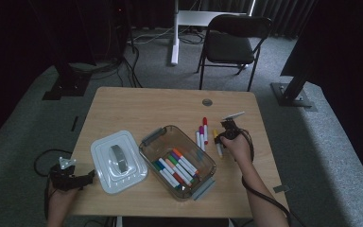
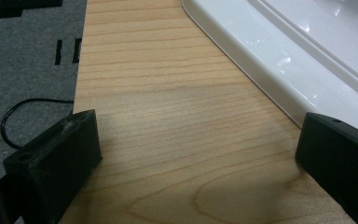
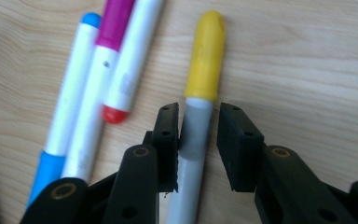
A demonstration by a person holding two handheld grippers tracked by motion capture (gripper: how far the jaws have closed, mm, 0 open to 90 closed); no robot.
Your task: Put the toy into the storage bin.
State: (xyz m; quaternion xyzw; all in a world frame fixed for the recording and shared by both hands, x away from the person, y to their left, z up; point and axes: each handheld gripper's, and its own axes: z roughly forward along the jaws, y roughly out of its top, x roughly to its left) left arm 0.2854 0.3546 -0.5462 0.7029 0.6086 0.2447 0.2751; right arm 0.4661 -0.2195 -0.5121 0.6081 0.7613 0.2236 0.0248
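On the table [image 1: 123,104], right gripper [image 3: 198,135] jaws straddle the yellow-capped marker [image 3: 200,112], one pad touching, not yet clamped; left gripper [image 2: 196,154] gapes wide

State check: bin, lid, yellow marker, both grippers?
Bin: open, markers inside.
Lid: off, flat on table beside bin.
Yellow marker: capped, lying on table between right jaws.
Right gripper: nearly closed around marker, gap on one side.
Left gripper: open, empty.

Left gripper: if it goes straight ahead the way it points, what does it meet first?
Likely the white lid: the left gripper, jaws open over bare table, points toward its rim. Depth is unclear, so it might skim past.
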